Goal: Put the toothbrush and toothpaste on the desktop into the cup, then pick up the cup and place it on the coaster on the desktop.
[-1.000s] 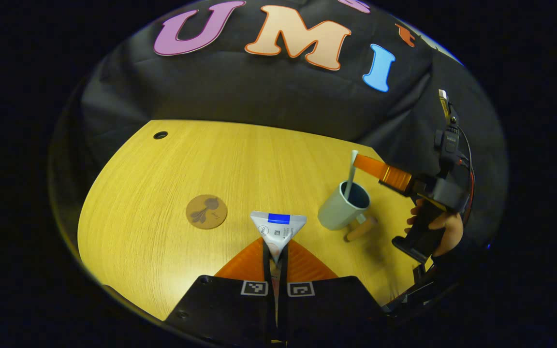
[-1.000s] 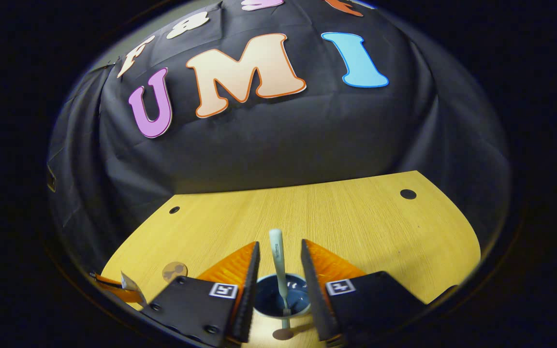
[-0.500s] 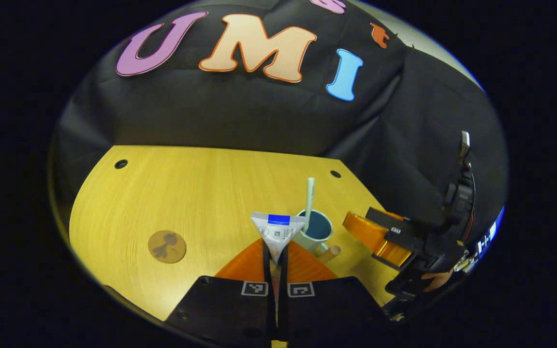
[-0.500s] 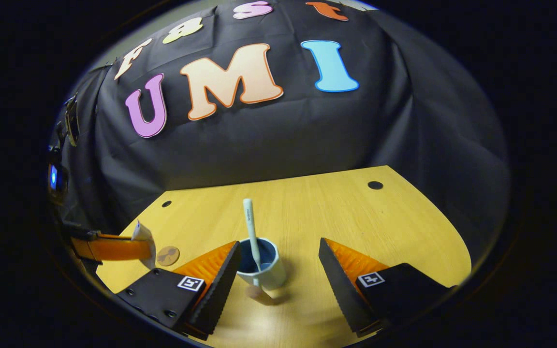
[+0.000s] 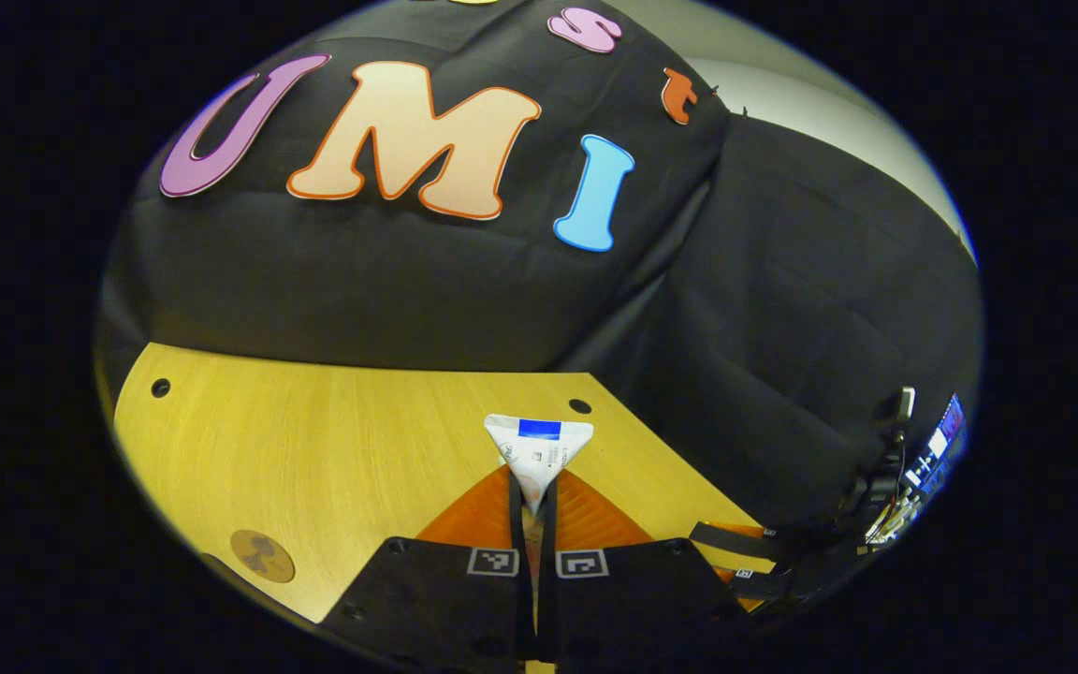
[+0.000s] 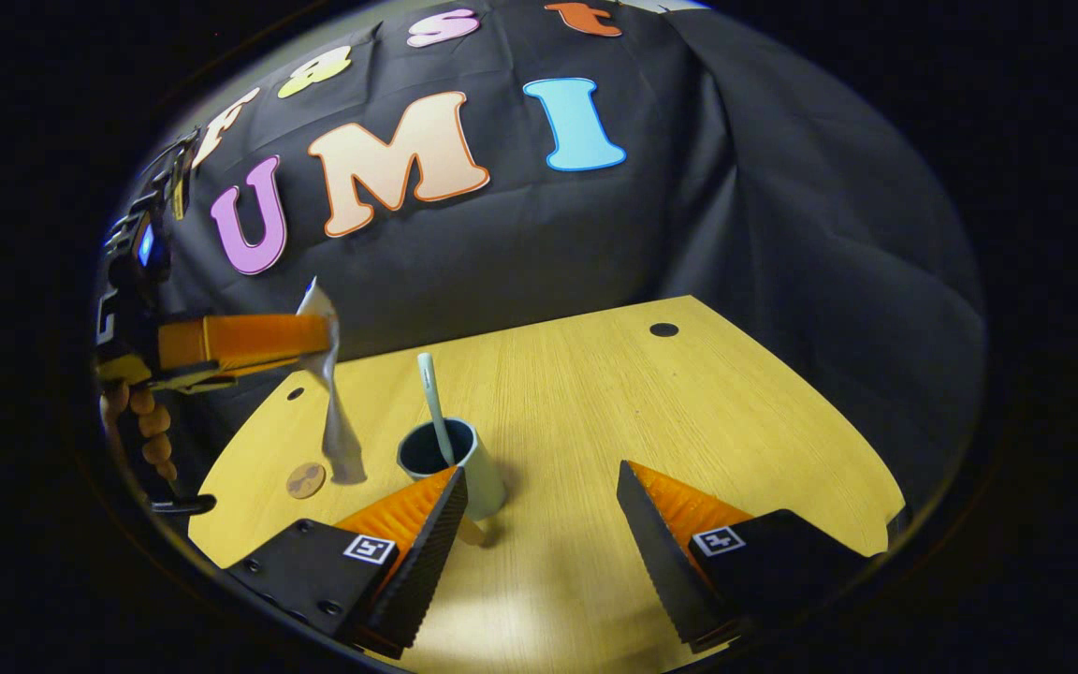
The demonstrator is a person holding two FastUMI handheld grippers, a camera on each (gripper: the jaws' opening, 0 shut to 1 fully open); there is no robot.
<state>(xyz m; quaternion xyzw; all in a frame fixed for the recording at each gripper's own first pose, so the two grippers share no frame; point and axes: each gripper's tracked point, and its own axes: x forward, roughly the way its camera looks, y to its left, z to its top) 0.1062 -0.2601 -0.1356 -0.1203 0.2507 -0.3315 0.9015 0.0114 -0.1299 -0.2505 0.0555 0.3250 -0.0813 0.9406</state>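
Both fingers of the left gripper (image 5: 530, 501) pinch the white toothpaste tube (image 6: 331, 393) above and beside the pale round cup (image 6: 464, 468), which holds the white toothbrush (image 6: 433, 402), while the right gripper (image 6: 539, 534) gapes wide and empty just before that cup.

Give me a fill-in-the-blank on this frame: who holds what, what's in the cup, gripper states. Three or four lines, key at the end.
1. The left gripper is shut on the ____.
2. The toothbrush stands inside the ____.
3. The right gripper has its jaws ____, holding nothing.
4. The coaster lies flat on the desktop with ____ on it.

Missing words: toothpaste; cup; open; nothing
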